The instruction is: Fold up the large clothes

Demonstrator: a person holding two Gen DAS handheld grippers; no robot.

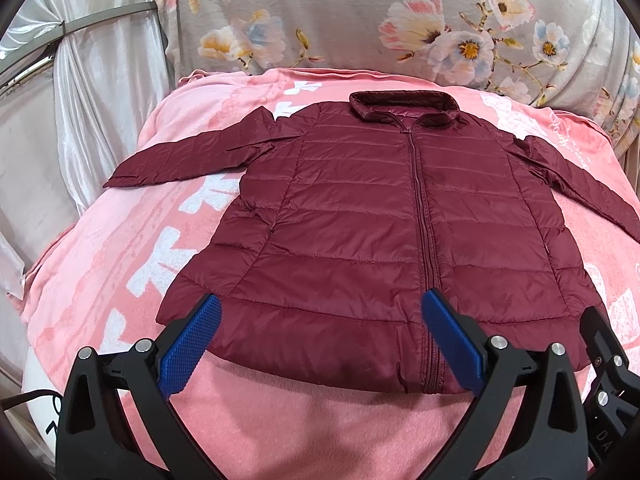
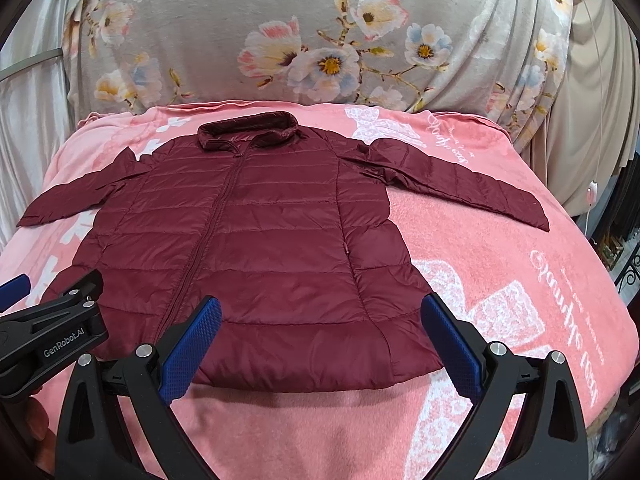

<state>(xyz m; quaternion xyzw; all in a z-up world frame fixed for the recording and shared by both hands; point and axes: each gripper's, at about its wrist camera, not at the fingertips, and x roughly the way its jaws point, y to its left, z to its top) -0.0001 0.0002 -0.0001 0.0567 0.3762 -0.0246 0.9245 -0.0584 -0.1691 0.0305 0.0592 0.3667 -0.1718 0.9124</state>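
Jacket (image 1: 360,216): flat, zipped, front up on pink blanket (image 1: 280,420); 2 sleeves spread outward.
Left gripper (image 1: 320,312): spread wide, empty, above hem.
Right gripper (image 2: 320,312): spread wide, empty, above hem.

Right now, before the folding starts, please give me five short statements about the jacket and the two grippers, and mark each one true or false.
1. The dark red jacket lies spread flat on the pink blanket. True.
2. The jacket's zipper is open down the front. False: it is closed up to the collar.
3. Both sleeves are folded across the chest. False: the sleeves lie stretched out to the sides.
4. The left gripper is open and holds nothing. True.
5. The right gripper is shut on the hem. False: it is open, with the hem between its fingers in the image.
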